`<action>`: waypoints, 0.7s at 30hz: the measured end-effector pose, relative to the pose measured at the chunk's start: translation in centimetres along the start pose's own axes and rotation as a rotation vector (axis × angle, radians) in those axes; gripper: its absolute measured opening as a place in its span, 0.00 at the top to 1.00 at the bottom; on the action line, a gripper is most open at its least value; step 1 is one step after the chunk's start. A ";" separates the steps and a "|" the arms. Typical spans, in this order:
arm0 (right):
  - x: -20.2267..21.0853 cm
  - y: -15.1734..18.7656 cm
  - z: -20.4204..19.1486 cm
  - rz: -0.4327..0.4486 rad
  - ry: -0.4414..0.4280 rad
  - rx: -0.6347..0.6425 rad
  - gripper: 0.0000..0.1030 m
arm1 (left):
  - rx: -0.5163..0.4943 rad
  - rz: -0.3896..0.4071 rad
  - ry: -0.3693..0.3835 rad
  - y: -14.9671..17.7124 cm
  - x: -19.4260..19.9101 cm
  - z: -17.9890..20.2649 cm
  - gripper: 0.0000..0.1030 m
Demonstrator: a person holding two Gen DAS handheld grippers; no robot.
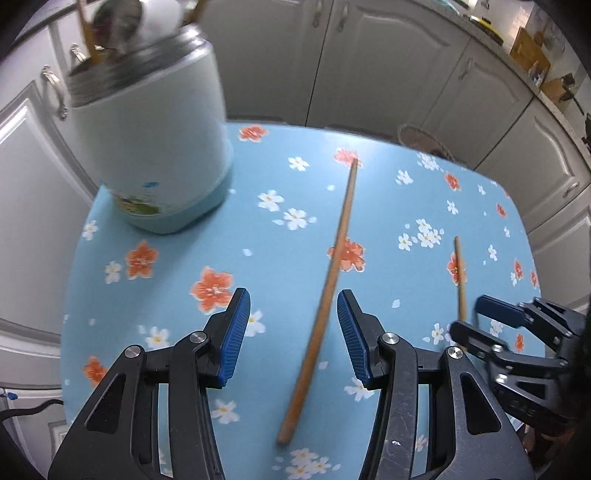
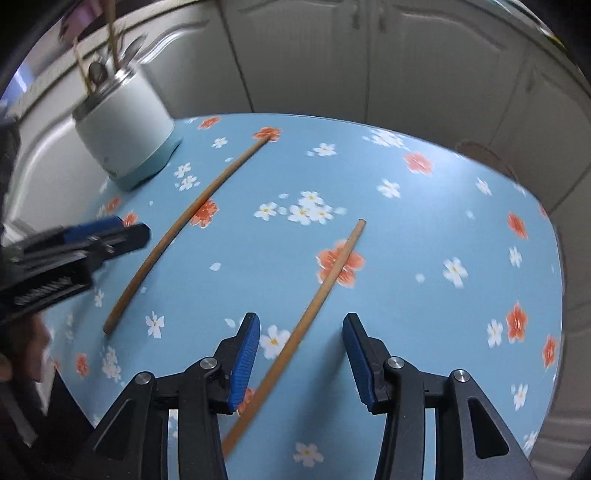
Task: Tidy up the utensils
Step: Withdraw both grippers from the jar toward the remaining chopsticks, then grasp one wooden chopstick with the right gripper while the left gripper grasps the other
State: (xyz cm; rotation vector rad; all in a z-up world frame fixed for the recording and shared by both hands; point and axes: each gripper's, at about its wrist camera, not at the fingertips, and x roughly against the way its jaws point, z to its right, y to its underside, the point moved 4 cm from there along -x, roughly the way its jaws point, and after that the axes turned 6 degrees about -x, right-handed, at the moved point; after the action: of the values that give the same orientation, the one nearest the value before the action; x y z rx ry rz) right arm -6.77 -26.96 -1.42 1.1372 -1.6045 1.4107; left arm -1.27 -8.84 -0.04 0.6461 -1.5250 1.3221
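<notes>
Two wooden chopsticks lie on the blue flowered table (image 1: 388, 229). One chopstick (image 1: 325, 295) lies between the open jaws of my left gripper (image 1: 291, 332); it also shows in the right wrist view (image 2: 184, 229). The other chopstick (image 2: 306, 317) lies between the open jaws of my right gripper (image 2: 301, 354); its far end shows in the left wrist view (image 1: 460, 273). Neither is gripped. A white utensil holder (image 1: 155, 136) with a metal rim stands at the far left, holding a spoon (image 1: 118, 26) and chopsticks; it also shows in the right wrist view (image 2: 122, 125).
White cabinet doors (image 1: 369, 62) surround the table on the far and left sides. A woven round object (image 1: 424, 142) sits past the table's far right edge. My right gripper (image 1: 480, 321) shows in the left wrist view, and my left gripper (image 2: 122, 232) in the right one.
</notes>
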 end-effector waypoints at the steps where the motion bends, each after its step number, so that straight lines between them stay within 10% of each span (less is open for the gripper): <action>1: 0.3 0.4 0.4 -0.004 -0.002 -0.014 0.57 | -0.007 -0.011 -0.007 0.0 -0.3 0.3 0.53; 21: 0.8 1.5 2.9 -0.004 -0.055 -0.101 0.56 | -0.051 -0.061 -0.007 3.6 0.7 3.6 0.53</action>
State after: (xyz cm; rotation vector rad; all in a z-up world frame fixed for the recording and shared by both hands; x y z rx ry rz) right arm -8.31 -29.92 -1.71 1.1279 -1.6914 1.2906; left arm -5.86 -11.12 -0.68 0.6603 -1.5284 1.2327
